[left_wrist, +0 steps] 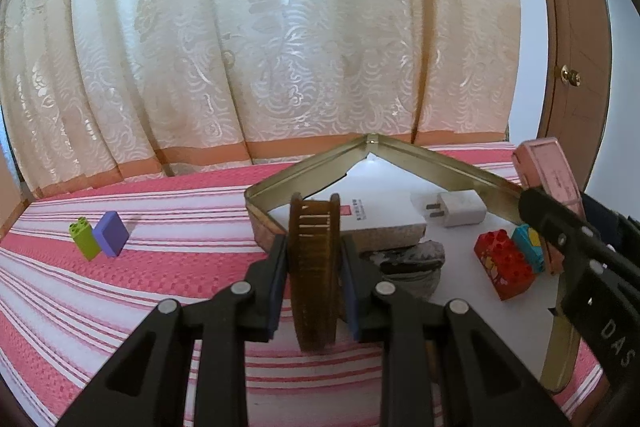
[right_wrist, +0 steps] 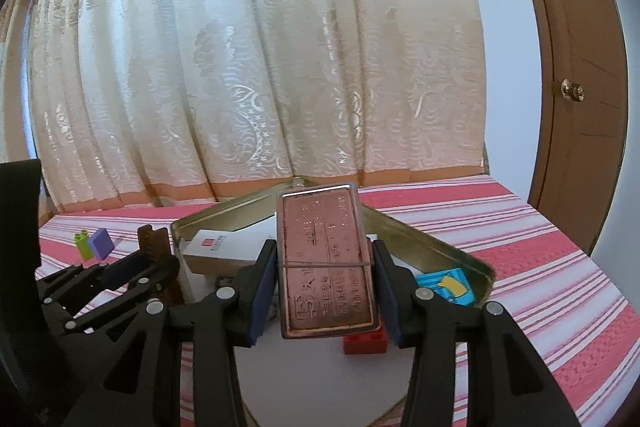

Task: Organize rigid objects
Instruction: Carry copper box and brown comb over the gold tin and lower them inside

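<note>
My left gripper (left_wrist: 314,263) is shut on a brown comb (left_wrist: 314,291) held on edge, just before the near-left rim of an open metal tin (left_wrist: 276,183). In the tin lie a white box (left_wrist: 380,215), a white charger plug (left_wrist: 460,213), a red brick (left_wrist: 504,263) and a blue block (left_wrist: 530,247). My right gripper (right_wrist: 326,267) is shut on a flat pink case (right_wrist: 326,259) with embossed writing and a rubber band, held over the tin (right_wrist: 440,243) above the red brick (right_wrist: 366,341). The case (left_wrist: 548,167) and right gripper (left_wrist: 552,223) also show at the right of the left wrist view.
A green brick (left_wrist: 84,239) and a purple block (left_wrist: 111,234) lie together on the pink striped cloth (left_wrist: 160,287), far left of the tin. A patterned curtain (left_wrist: 280,47) hangs behind. A brown door (left_wrist: 576,47) stands at the right. A grey lump (left_wrist: 416,259) lies in the tin.
</note>
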`<state>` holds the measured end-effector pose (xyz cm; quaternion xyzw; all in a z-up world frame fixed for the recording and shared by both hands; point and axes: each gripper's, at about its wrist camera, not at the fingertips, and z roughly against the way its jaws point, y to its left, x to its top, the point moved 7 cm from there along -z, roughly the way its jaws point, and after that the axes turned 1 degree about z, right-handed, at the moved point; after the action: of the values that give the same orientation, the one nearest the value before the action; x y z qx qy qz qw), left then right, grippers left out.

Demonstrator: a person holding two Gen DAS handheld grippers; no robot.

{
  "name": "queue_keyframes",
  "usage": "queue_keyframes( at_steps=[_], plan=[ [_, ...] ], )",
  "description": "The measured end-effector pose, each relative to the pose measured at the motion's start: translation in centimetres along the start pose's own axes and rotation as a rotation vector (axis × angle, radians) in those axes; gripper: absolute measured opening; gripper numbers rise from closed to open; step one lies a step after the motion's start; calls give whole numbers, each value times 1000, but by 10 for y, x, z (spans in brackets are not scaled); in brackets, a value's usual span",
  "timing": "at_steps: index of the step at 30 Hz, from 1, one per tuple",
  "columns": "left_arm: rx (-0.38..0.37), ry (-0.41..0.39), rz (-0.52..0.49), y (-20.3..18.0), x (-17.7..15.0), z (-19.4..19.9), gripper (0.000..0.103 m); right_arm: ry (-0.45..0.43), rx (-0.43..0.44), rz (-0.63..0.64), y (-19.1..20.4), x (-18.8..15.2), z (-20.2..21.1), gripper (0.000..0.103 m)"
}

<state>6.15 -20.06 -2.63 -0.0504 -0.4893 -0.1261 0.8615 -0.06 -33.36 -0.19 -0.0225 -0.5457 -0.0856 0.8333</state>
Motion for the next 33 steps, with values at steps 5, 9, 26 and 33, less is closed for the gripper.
queue_keyframes(
  at_steps=[5, 9, 26, 33],
  plan=[
    [-8, -5, 0, -3, 2, -2, 24, 3, -16, -6, -12, 0, -1, 49],
    [-20, -18, -16, -10, 5, -3, 24, 3, -29, -8, -20, 1, -2, 49],
    [-146, -9, -62, -45, 13, -15, 24, 38, -53, -36, -47, -1, -11, 49],
    [-181, 3, -76, -57, 14, -20, 24, 51, -55, -45, -54, -1, -15, 49]
  ],
)
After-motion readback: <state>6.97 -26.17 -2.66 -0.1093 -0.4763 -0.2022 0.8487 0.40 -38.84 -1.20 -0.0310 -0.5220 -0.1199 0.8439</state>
